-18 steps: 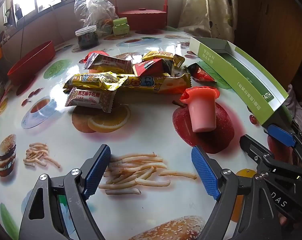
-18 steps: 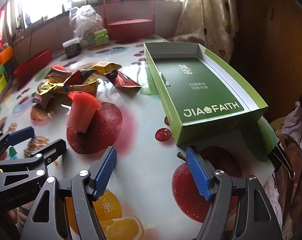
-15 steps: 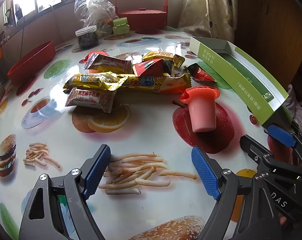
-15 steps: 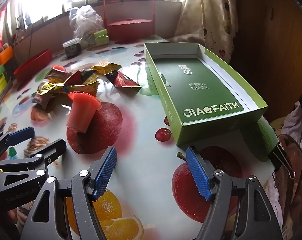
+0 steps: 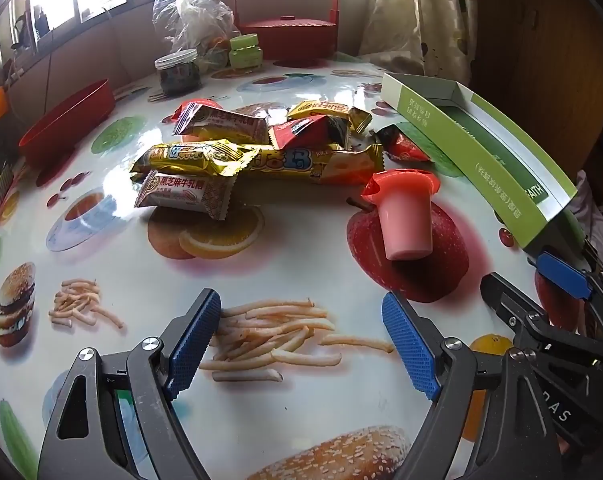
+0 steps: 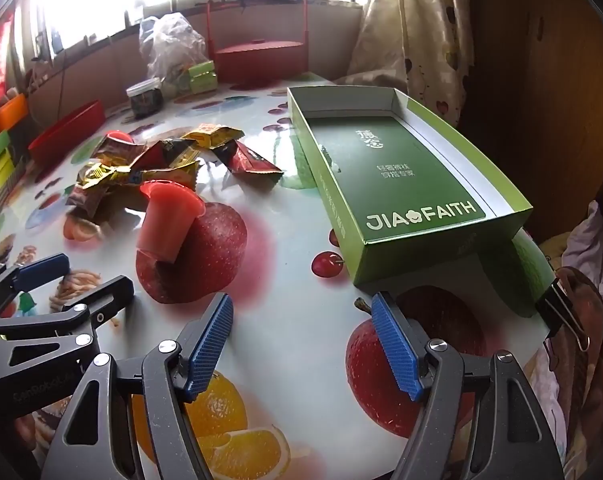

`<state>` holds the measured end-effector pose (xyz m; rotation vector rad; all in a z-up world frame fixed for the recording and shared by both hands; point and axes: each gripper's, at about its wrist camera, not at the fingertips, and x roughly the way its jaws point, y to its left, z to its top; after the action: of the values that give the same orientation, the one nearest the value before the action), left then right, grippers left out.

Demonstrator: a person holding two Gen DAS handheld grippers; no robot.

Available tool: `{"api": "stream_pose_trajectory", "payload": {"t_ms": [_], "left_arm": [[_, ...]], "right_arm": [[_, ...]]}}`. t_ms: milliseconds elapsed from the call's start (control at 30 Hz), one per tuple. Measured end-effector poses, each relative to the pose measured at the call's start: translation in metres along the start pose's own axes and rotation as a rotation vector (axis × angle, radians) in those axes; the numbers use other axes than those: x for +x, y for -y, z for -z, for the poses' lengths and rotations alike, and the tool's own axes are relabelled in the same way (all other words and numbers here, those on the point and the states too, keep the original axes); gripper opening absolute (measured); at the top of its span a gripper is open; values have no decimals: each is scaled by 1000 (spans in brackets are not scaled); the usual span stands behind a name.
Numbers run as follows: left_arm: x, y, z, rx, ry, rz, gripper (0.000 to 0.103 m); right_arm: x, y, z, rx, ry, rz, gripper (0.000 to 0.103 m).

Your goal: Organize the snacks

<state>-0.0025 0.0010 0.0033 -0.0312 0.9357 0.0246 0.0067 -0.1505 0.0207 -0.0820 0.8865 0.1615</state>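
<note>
Presently, from your left wrist view:
- Your left gripper (image 5: 301,340): jaws spread wide, nothing between the blue pads, hovering over the printed fries on the tablecloth (image 5: 301,252).
- Snack pile (image 5: 253,152): yellow, red and white wrapped bars heaped together mid-table, beyond your jaws.
- Pink jelly cup (image 5: 405,216): lying tipped with its red lid end away from you, just right of the pile, on a printed apple.
- Small red packet (image 5: 401,146): apart from the heap, between it and the box.
- Green box (image 5: 473,152): open, long side wall facing you, at the right edge of the table.
- Your right gripper (image 5: 541,280): visible at far right, fingers apart.
- Red bowl (image 5: 69,120), dark jar (image 5: 177,72), plastic bag (image 5: 193,12) and red carrier basket (image 5: 289,36): ranged along the far side.

Next, from your right wrist view:
- Your right gripper (image 6: 301,344): jaws released and empty, above the tablecloth (image 6: 301,288) just short of the box's near end.
- Green box (image 6: 385,168): open top, interior bare, lettered JIA FAITH, ahead and to the right.
- Pink jelly cup (image 6: 165,220): on its side left of centre, resting on the printed apple.
- Snack pile (image 6: 141,168): behind the cup, with the small red packet (image 6: 249,162) lying nearest the box.
- Your left gripper (image 6: 73,276): at lower left, fingers parted.
- Binder clip (image 6: 561,308): at the table's right edge.
</note>
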Motion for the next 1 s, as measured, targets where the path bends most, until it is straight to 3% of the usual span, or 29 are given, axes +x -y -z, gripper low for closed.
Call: {"api": "stream_pose_trajectory", "payload": {"t_ms": [1000], "left_arm": [[-1, -3, 5, -5, 12, -2, 83]], "right_arm": [[-3, 0, 5, 1, 12, -1, 72]]}}
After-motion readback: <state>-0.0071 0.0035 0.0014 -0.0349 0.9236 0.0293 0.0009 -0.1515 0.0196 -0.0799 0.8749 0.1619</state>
